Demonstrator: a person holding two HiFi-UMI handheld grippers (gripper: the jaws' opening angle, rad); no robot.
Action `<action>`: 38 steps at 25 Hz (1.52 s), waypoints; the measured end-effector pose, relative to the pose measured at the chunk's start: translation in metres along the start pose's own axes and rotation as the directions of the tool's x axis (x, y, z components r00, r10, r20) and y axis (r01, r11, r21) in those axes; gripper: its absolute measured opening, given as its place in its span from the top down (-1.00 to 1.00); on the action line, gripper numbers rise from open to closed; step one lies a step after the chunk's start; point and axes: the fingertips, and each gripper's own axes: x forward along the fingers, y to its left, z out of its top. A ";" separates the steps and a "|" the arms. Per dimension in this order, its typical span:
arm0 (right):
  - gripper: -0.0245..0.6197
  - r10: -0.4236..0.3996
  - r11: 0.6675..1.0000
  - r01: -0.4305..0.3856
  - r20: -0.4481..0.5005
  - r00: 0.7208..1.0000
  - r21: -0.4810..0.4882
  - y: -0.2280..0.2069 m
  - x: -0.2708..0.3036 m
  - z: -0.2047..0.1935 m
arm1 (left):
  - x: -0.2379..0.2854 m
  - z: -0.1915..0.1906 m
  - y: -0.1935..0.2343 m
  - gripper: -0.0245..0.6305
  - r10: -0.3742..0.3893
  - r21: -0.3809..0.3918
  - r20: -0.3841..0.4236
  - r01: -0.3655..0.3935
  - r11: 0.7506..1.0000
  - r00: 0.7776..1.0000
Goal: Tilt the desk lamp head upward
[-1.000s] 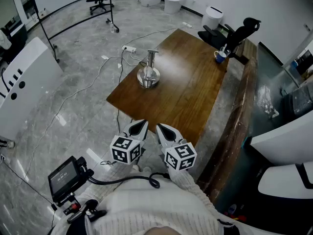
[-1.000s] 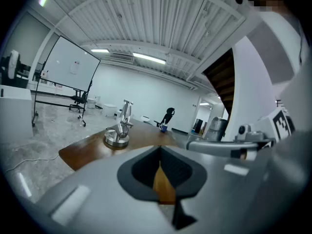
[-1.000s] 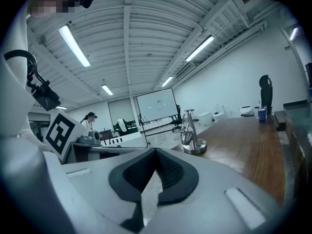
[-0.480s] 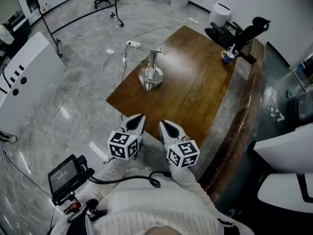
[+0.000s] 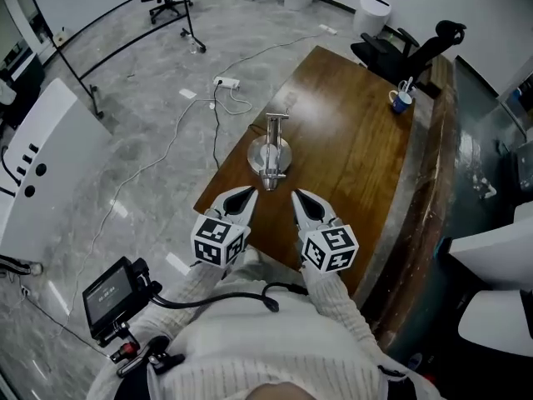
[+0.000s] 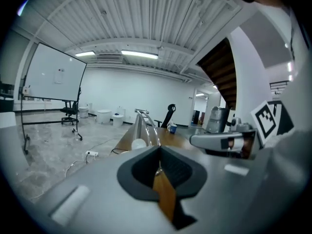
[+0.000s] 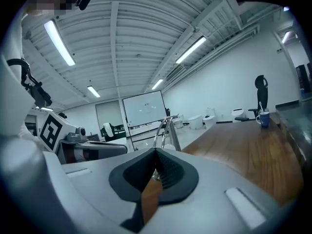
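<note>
A chrome desk lamp [image 5: 270, 152] with a round base stands on the brown wooden table [image 5: 354, 161], near its left front edge. Its thin arm and head reach toward me. Both grippers hover side by side just short of the lamp, at the table's near corner. The left gripper [image 5: 241, 195] is shut and empty, as is the right gripper [image 5: 301, 197]. The lamp [image 6: 143, 124] rises just beyond the closed left gripper [image 6: 159, 163] in the left gripper view. In the right gripper view the lamp [image 7: 165, 129] stands straight ahead of the shut right gripper [image 7: 155, 165].
A blue mug [image 5: 400, 100] sits at the table's far right edge, beside a black office chair [image 5: 415, 50]. A power strip [image 5: 226, 82] and cables lie on the grey floor to the left. A white panel [image 5: 42, 161] stands at far left.
The person has stepped toward the table. Both grippers, still shut, have moved from over the floor to the table's near corner, close to the lamp.
</note>
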 end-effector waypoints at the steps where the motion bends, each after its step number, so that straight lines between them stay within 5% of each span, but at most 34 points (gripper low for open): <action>1: 0.93 -0.019 1.000 0.019 0.004 1.000 -0.002 -0.008 0.006 0.003 | 0.005 0.004 0.006 0.90 -0.013 0.026 -0.005 0.013 1.000 1.000; 5: 0.93 -0.058 0.998 0.057 -0.020 0.998 -0.023 -0.042 0.033 0.012 | 0.028 0.017 0.023 0.90 -0.078 0.170 -0.029 0.082 0.982 0.997; 8: 0.93 -0.020 0.999 0.017 -0.074 0.997 -0.045 -0.079 0.067 0.015 | 0.067 0.023 0.035 0.90 -0.119 0.300 -0.061 0.132 0.945 0.991; 11: 0.93 -0.006 0.999 0.002 -0.084 0.996 -0.054 -0.120 0.102 0.016 | 0.104 0.022 0.048 0.90 -0.103 0.476 -0.103 0.140 0.868 0.989; 14: 0.93 0.070 0.994 -0.079 -0.126 0.990 -0.069 -0.117 0.126 0.006 | 0.106 0.018 0.053 0.90 -0.095 0.603 -0.121 0.149 0.783 0.988; 17: 0.92 0.242 0.962 -0.262 -0.206 0.948 -0.073 -0.087 0.142 -0.009 | 0.098 0.021 0.049 0.90 -0.151 0.663 -0.127 0.197 0.722 0.980; 19: 0.49 0.326 0.931 -0.354 -0.246 0.913 -0.082 -0.074 0.148 -0.014 | 0.096 0.025 0.049 0.89 -0.191 0.674 -0.137 0.233 0.701 0.972; 22: 0.34 0.375 0.905 -0.412 -0.265 0.888 -0.102 -0.073 0.151 -0.013 | 0.095 0.030 0.052 0.65 -0.221 0.686 -0.141 0.257 0.680 0.965; 24: 0.30 0.396 0.905 -0.421 -0.227 0.890 -0.069 -0.077 0.152 -0.004 | 0.091 0.035 0.052 0.52 -0.235 0.715 -0.147 0.267 0.646 0.961; 26: 0.30 0.421 0.901 -0.432 -0.171 0.891 -0.032 -0.076 0.155 0.009 | 0.087 0.038 0.048 0.47 -0.246 0.765 -0.163 0.280 0.581 0.956; 29: 0.28 0.478 0.872 -0.489 -0.167 0.862 -0.029 -0.065 0.168 0.013 | 0.085 0.039 0.042 0.41 -0.242 0.853 -0.179 0.273 0.445 0.954; 32: 0.20 0.516 0.848 -0.530 -0.194 0.834 -0.025 -0.055 0.183 0.007 | 0.087 0.036 0.038 0.23 -0.228 0.926 -0.183 0.246 0.286 0.956; 36: 0.31 0.502 0.852 -0.521 -0.200 0.841 -0.051 -0.051 0.196 0.005 | 0.088 0.032 0.024 0.10 -0.242 0.977 -0.191 0.207 0.042 0.951; 38: 0.33 0.511 0.848 -0.527 -0.187 0.839 -0.045 -0.049 0.197 0.006 | 0.088 0.030 0.017 0.06 -0.255 0.981 -0.192 0.187 -0.043 0.948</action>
